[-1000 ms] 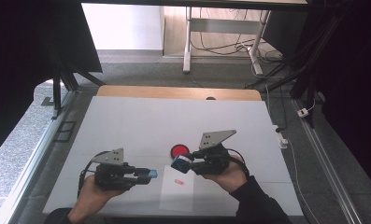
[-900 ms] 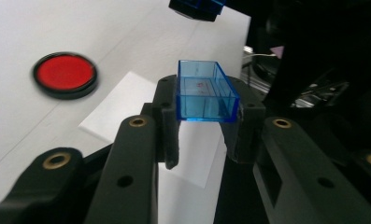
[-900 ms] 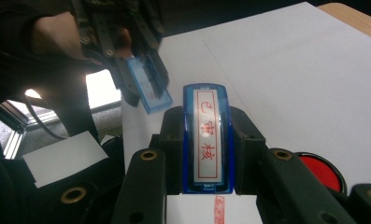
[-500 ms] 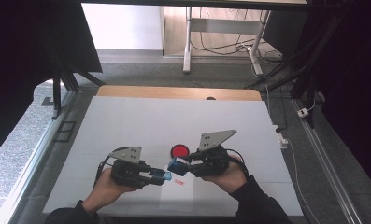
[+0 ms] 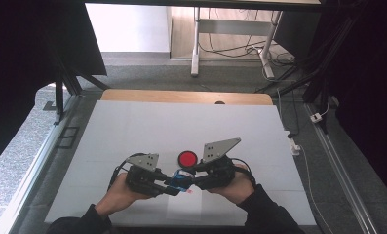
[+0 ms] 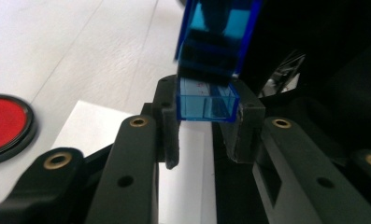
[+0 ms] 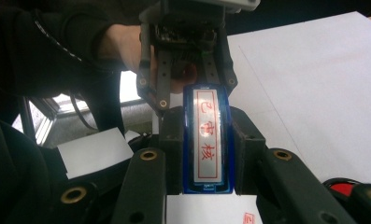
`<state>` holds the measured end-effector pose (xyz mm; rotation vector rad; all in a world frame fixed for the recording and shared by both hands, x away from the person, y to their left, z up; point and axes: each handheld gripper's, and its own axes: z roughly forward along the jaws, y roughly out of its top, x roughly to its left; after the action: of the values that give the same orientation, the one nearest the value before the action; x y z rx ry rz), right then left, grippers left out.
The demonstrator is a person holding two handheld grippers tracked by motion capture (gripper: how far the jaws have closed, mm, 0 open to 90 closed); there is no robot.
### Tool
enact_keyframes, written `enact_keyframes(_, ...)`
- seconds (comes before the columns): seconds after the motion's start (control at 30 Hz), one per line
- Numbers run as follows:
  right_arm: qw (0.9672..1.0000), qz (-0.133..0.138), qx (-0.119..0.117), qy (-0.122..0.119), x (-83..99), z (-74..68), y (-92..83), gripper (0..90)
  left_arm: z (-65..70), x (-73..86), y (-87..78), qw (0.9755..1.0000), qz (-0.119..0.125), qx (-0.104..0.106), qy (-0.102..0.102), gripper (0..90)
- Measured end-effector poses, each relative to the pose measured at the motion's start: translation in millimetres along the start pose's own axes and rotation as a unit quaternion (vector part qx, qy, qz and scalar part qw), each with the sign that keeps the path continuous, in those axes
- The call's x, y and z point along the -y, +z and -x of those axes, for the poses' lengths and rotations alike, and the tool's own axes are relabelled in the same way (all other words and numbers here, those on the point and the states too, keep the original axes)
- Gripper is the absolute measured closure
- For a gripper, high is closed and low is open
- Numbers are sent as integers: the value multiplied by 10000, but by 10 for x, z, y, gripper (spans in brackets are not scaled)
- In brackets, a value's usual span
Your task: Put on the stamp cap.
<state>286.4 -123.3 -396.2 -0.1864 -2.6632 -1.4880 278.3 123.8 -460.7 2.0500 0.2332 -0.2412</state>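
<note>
A blue stamp (image 5: 181, 178) with a white label of red characters (image 7: 206, 140) hangs just above the table between both grippers. My right gripper (image 5: 192, 178) (image 7: 206, 135) is shut on its body. My left gripper (image 5: 169, 185) (image 6: 204, 112) faces it from the left and is shut on the stamp's clear blue end cap (image 6: 206, 100). In the right gripper view the left gripper (image 7: 183, 60) stands straight ahead, a hand behind it. The darker blue body (image 6: 218, 37) rises beyond the cap.
A round red pad (image 5: 187, 158) (image 6: 1, 123) in a black rim lies on the white table (image 5: 181, 126) just behind the grippers. Under them lies a white paper sheet (image 7: 211, 210) with a small red print (image 5: 189, 191) (image 7: 247, 217). Wooden edge (image 5: 132, 95) at the far side.
My left gripper has moved right to meet the right gripper and now clamps the stamp's cap end. The right gripper has shifted slightly left with the stamp.
</note>
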Motion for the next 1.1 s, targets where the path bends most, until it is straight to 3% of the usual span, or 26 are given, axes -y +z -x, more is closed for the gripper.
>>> enact_keyframes(0.37, 9999, -27, -153, -10, 2, -6, 18, 710, -12, 10, 2, 9997, 110, 217, 34, 692)
enact_keyframes(0.47, 9997, -57, -242, -18, 6, -9, 26, 710, 4, 6, 1, 9997, 122, 194, 126, 693)
enact_keyframes(0.67, 9986, 128, -466, 194, 32, 25, 29, 710, 46, -13, -30, 9990, 141, 188, 377, 694)
enact_keyframes(0.73, 9981, 188, -528, 237, 50, 36, 35, 710, 46, -11, -34, 9990, 137, 191, 372, 694)
enact_keyframes(0.93, 9988, 82, -458, 168, 42, 27, 48, 710, 42, 6, -17, 9989, 96, 101, 437, 689)
enact_keyframes(1.1, 9995, -10, -299, 99, 31, 5, 63, 710, 38, 14, -10, 9994, 104, 29, 322, 658)
